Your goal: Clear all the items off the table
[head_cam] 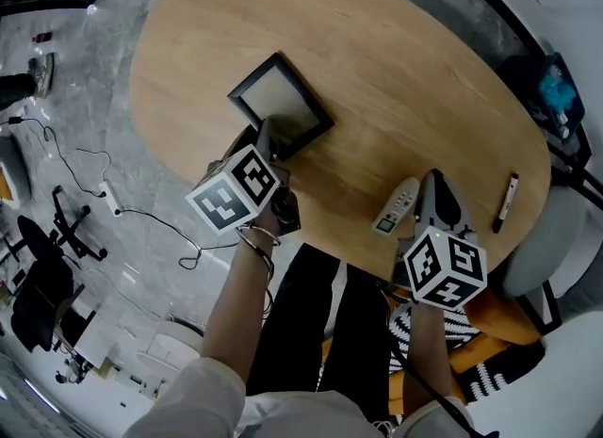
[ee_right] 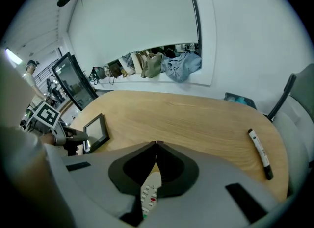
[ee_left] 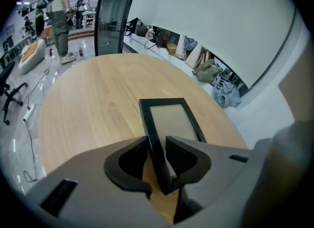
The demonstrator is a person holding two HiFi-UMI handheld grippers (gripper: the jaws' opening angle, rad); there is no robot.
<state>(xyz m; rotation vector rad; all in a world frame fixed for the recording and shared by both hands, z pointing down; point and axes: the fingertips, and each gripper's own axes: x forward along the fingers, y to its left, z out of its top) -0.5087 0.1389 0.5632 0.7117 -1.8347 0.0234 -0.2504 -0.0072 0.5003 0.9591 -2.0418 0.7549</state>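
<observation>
A black picture frame (head_cam: 281,102) (ee_left: 172,119) lies on the oval wooden table (head_cam: 377,69). My left gripper (head_cam: 268,137) (ee_left: 157,142) is shut on the frame's near left edge, which runs between both pads. A grey-white remote (head_cam: 396,206) (ee_right: 148,192) lies near the table's front edge. My right gripper (head_cam: 435,180) (ee_right: 156,144) hovers just right of and over it, its fingertips touching and nothing held. A black-and-white marker (head_cam: 507,202) (ee_right: 259,152) lies farther right. In the right gripper view the frame (ee_right: 96,131) sits at the left.
A grey chair (head_cam: 556,248) stands off the table's right end. Cables (head_cam: 141,215) and an office chair (head_cam: 38,276) are on the floor at left. Bags and clothes (ee_left: 206,67) line the far wall. A person (ee_left: 61,16) stands beyond the table by a glass door (ee_left: 115,16).
</observation>
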